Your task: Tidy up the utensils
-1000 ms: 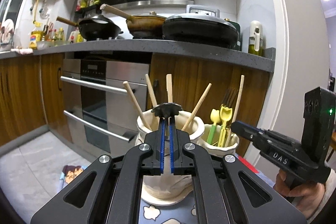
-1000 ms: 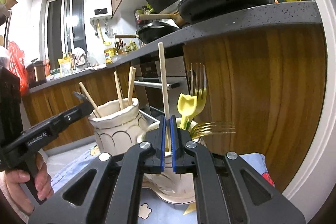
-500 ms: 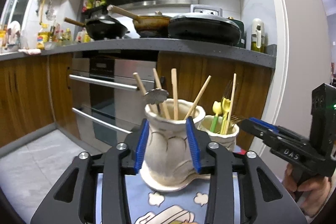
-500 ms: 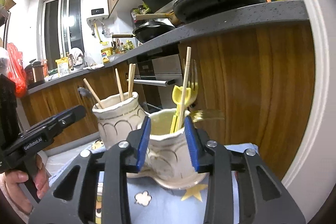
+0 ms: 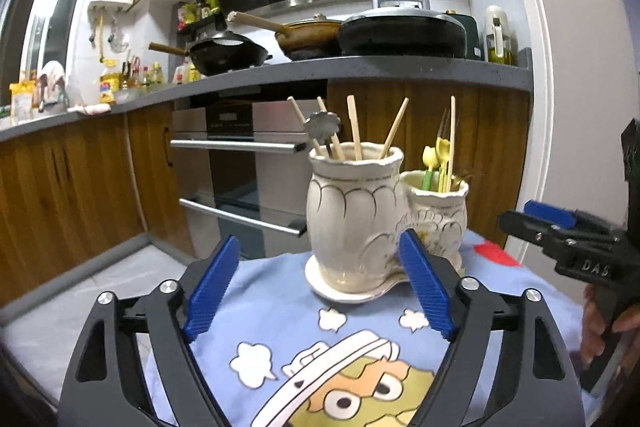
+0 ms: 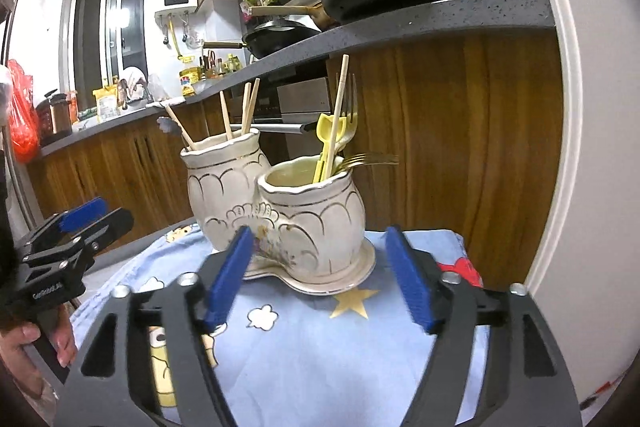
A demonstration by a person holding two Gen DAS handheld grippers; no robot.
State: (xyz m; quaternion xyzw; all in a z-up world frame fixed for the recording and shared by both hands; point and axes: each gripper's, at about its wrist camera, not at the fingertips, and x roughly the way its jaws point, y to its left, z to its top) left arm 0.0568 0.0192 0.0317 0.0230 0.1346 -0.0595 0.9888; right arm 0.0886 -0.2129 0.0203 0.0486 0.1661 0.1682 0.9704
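A tall cream ceramic holder (image 5: 354, 215) (image 6: 222, 191) holds several wooden chopsticks (image 5: 354, 133) and a dark flower-headed utensil (image 5: 322, 125). A shorter cream holder (image 5: 440, 211) (image 6: 316, 215) beside it holds yellow utensils (image 6: 330, 137), gold forks (image 6: 372, 158) and one chopstick (image 6: 339, 107). My left gripper (image 5: 320, 285) is open and empty, just short of the tall holder. My right gripper (image 6: 320, 277) is open and empty, just short of the shorter holder. Each gripper also shows at the edge of the other's view.
Both holders stand on one cream saucer (image 5: 348, 293) on a small table with a blue cartoon cloth (image 5: 304, 347). Behind are wooden cabinets (image 5: 60, 179), an oven (image 5: 236, 167) and a grey counter (image 5: 360, 69) with pans.
Both grippers opened, letting go of the utensils they held, and drew back from the holders. The flower-headed utensil now stands in the tall holder, the chopstick in the shorter one.
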